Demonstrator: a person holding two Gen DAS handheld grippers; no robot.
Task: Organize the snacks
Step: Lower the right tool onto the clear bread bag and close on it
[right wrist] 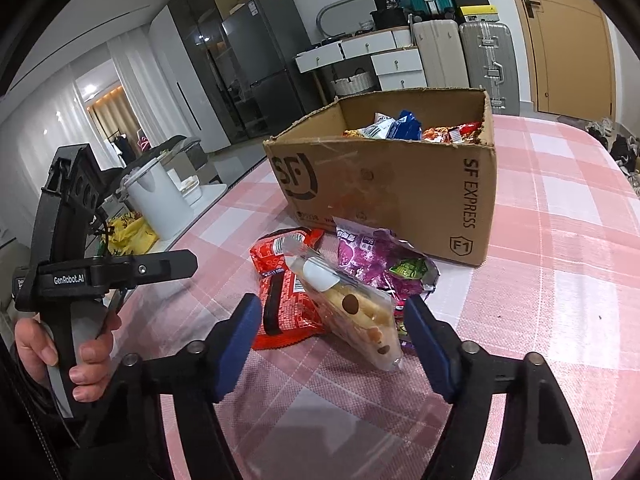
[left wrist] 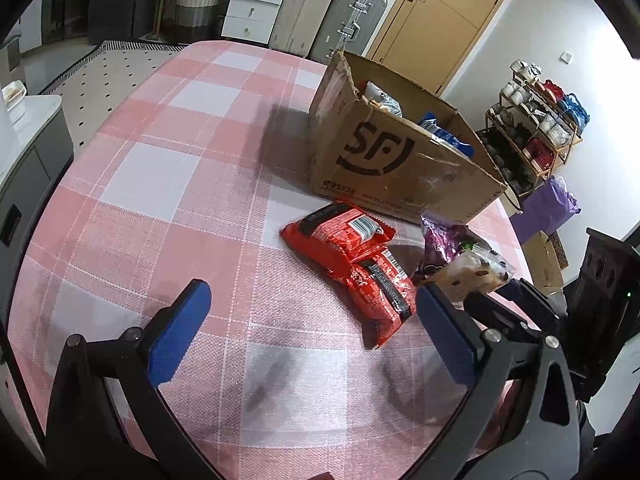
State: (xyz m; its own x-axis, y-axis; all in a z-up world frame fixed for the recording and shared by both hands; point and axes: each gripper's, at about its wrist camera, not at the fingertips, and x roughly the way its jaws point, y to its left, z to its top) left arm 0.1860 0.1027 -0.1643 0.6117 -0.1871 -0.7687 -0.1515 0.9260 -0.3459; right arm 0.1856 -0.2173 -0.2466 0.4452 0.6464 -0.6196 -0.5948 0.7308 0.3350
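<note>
**Risk note: clear pouch between right tool's pads, not yet gripped**

Clear snack pouch [right wrist: 352, 312] lies tilted on top of the red packet [right wrist: 280, 304] and the purple packet [right wrist: 384, 268], on the checked worktop [right wrist: 560, 280]. Its near end sits between the pads of the right tool [right wrist: 331, 332], closer to the right-hand pad. Jaws are part-open; I see a gap on both sides, so nothing is held.

Left tool [left wrist: 308, 332] is wide open and empty over bare cloth. A second red packet [left wrist: 384, 296] lies just ahead of it, toward its right pad, overlapped by the first red packet [left wrist: 340, 236].

The cardboard box [right wrist: 400, 184], already part-filled with snacks, stands beyond the pile, straight ahead of the right tool.

What could go wrong, as I judge it:
- The pouch is slick and rests on other slick wrappers. Closing off-centre could push it sideways instead of pinching it.
- Pads may catch only the thin sealed edge; the pouch could then swing and slip out on the way to the box.
- Closing too low could nip the purple packet too and drag it along.
- Contents look like soft pastry; a hard squeeze could crush them.
- The two tools are close, and the left one could bump the right if it goes for the red packets at the same time.
</note>
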